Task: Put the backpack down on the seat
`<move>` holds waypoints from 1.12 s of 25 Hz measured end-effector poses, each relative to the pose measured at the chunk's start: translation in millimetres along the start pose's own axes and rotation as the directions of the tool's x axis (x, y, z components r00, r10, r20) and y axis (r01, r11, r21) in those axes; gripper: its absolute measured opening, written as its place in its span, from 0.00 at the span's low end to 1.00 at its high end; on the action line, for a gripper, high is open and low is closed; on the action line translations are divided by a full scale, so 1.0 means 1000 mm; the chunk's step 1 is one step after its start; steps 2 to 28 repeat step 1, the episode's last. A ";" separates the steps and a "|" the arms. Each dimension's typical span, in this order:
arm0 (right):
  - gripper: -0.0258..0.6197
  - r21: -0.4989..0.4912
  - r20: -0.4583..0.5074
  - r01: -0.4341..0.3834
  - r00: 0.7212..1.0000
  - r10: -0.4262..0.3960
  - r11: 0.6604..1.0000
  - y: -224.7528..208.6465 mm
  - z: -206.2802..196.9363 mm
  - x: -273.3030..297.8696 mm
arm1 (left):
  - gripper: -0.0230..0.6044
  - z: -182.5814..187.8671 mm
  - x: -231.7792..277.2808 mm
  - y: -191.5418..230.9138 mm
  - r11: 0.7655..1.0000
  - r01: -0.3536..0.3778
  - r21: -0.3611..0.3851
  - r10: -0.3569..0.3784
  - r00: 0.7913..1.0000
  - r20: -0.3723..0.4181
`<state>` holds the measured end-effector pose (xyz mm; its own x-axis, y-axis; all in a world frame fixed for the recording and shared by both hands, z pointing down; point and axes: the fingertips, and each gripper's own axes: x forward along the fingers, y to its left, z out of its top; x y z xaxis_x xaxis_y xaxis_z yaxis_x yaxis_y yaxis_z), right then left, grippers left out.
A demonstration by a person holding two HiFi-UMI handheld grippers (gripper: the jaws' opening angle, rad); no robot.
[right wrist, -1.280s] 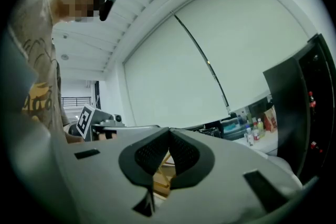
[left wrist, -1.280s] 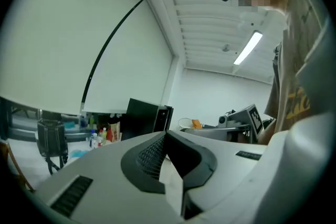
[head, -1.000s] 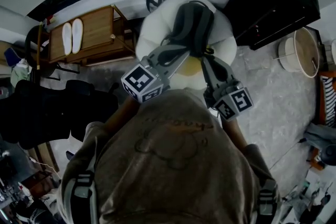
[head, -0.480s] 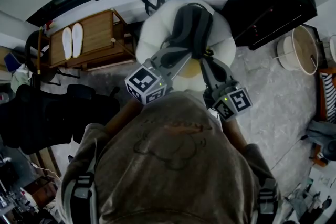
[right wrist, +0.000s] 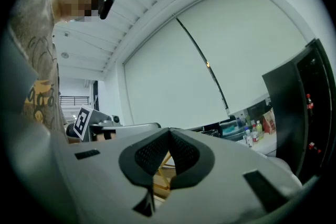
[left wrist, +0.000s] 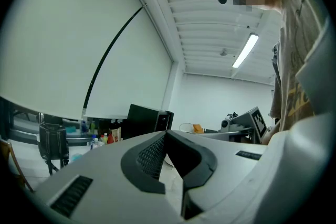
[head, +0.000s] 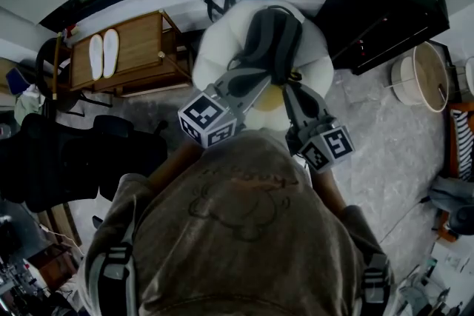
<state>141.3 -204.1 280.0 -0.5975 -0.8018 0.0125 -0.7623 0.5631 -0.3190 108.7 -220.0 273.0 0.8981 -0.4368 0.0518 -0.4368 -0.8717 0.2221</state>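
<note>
The left gripper [left wrist: 166, 135] has its jaws clenched, the dark mesh pads meeting at the tip with nothing between them; the right gripper [right wrist: 169, 132] is the same, pads pressed together and empty, with only a bit of yellowish wood visible past the gap below them. Both point level over the near edge of the seat [head: 211, 59], tips close to the near end of the backpack [head: 272, 37]; the head view does not show whether they touch it.

The backpack lies lengthwise across the middle of the seat, its carry loop at the far edge; so the putting-down looks done, and this reads as the moment after letting go. What is left, most likely, is to draw both grippers back towards the body without snagging a strap.

The backpack is soft grey fabric, long and rounded, with darker padded panels; the seat is a white, puffy, ring-shaped cushion with a yellowish centre, likely to give under the load; the grippers are smooth grey plastic.
</note>
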 end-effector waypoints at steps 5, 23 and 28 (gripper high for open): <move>0.04 0.002 -0.003 -0.001 1.000 0.001 1.000 0.000 -0.001 0.000 | 0.04 0.000 0.000 -0.001 1.000 -0.001 0.001 0.001 1.000 -0.002; 0.04 0.002 -0.003 -0.001 1.000 0.001 1.000 0.000 -0.001 0.000 | 0.04 0.000 0.000 -0.001 1.000 -0.001 0.001 0.001 1.000 -0.002; 0.04 0.002 -0.003 -0.001 1.000 0.001 1.000 0.000 -0.001 0.000 | 0.04 0.000 0.000 -0.001 1.000 -0.001 0.001 0.001 1.000 -0.002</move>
